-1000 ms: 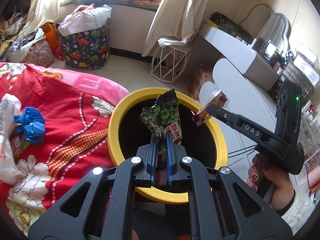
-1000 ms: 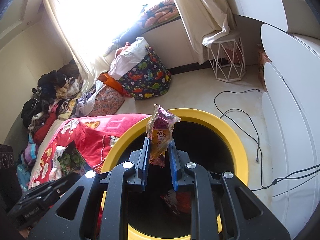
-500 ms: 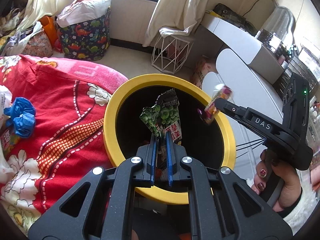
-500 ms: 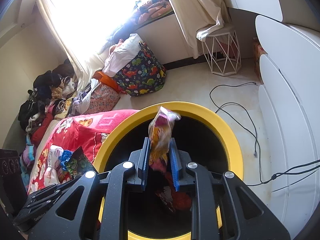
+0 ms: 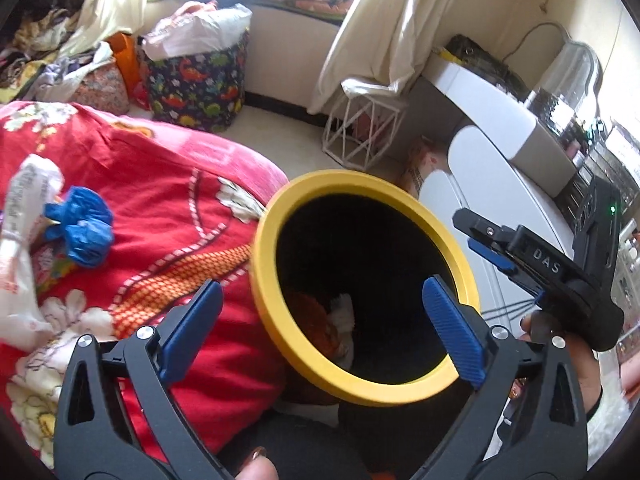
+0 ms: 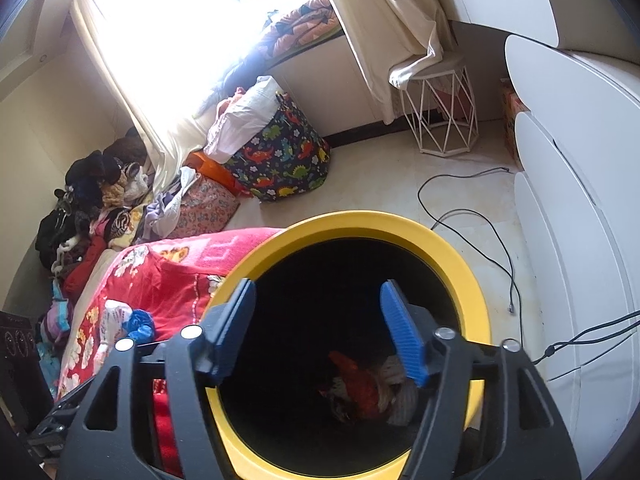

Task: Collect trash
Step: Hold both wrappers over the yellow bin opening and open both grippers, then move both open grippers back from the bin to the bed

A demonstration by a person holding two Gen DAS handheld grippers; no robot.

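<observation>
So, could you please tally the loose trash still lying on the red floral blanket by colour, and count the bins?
Crumpled blue plastic bag: 1
Crumpled white printed wrapper: 1
Round yellow-rimmed black bin: 1
Total: 3
Both lie on the red floral blanket; trash inside the bin is too dark to count.

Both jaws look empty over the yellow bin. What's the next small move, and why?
Probably swing the left gripper toward the blue crumpled wrapper on the red blanket. Its jaws are opening with nothing between them, the bin already holds trash, and that wrapper lies loose on its side.
</observation>
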